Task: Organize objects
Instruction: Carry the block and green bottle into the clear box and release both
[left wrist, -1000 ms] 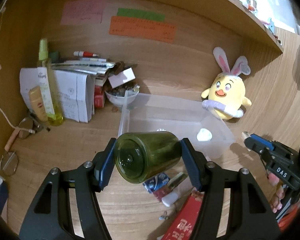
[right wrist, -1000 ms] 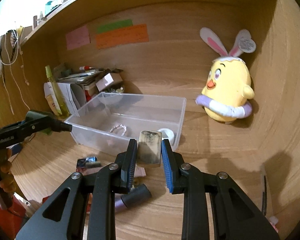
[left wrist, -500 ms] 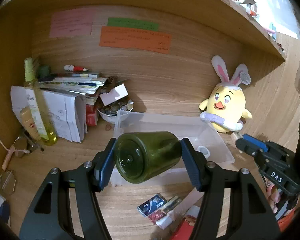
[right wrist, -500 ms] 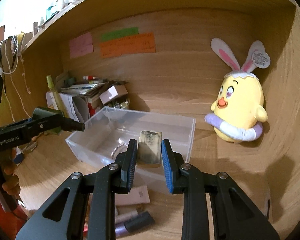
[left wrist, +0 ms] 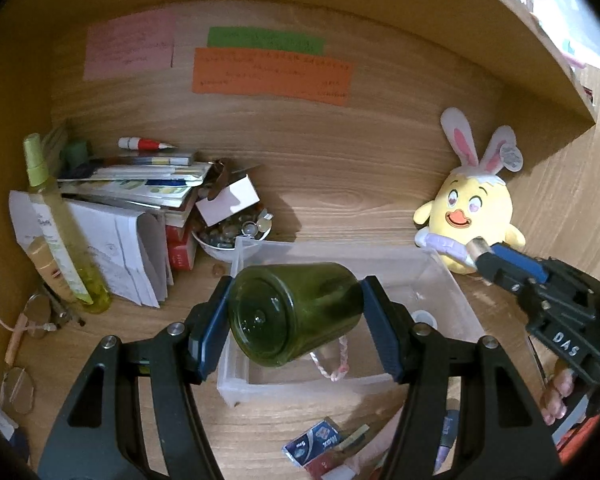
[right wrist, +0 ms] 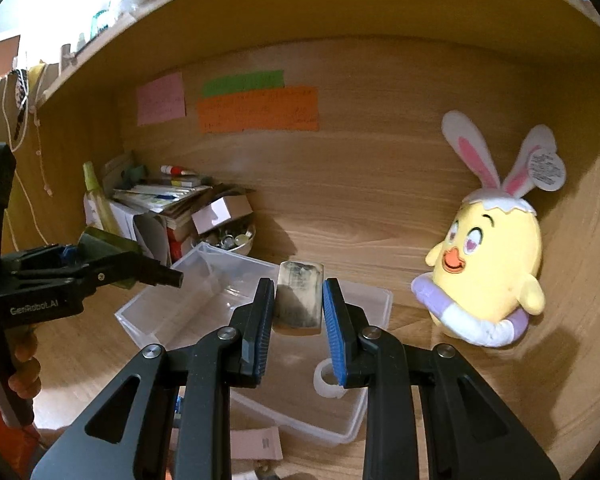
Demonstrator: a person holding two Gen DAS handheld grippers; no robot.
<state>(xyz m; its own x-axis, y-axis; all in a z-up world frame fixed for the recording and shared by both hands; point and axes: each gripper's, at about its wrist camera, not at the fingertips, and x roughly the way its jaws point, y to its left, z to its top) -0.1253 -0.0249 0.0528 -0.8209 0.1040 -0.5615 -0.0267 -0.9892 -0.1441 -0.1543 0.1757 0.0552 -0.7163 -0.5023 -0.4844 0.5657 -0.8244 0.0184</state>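
My left gripper [left wrist: 296, 316] is shut on a dark green glass jar [left wrist: 292, 314], held on its side above the near left part of a clear plastic bin [left wrist: 452, 284]. My right gripper [right wrist: 299, 312] is shut on a small greyish rectangular block [right wrist: 299, 300] and holds it over the same bin [right wrist: 172, 308]. Inside the bin lie a pink-white braided loop [left wrist: 336, 364] and a small white roll [right wrist: 326, 380]. The left gripper also shows at the left of the right wrist view [right wrist: 148, 274]. The right gripper shows at the right of the left wrist view [left wrist: 488, 256].
A yellow bunny-eared plush [right wrist: 488, 264] sits at the right wall. Stacked papers and books [left wrist: 132, 192], a bowl of small items [left wrist: 232, 236] and a tall yellow-green bottle [left wrist: 60, 224] stand at the back left. Small packets [left wrist: 316, 444] lie in front of the bin. Glasses [left wrist: 18, 388] lie at far left.
Both grippers have moved forward and up over the bin with their objects still held. The bin now lies under both sets of fingers and the packets fall behind.
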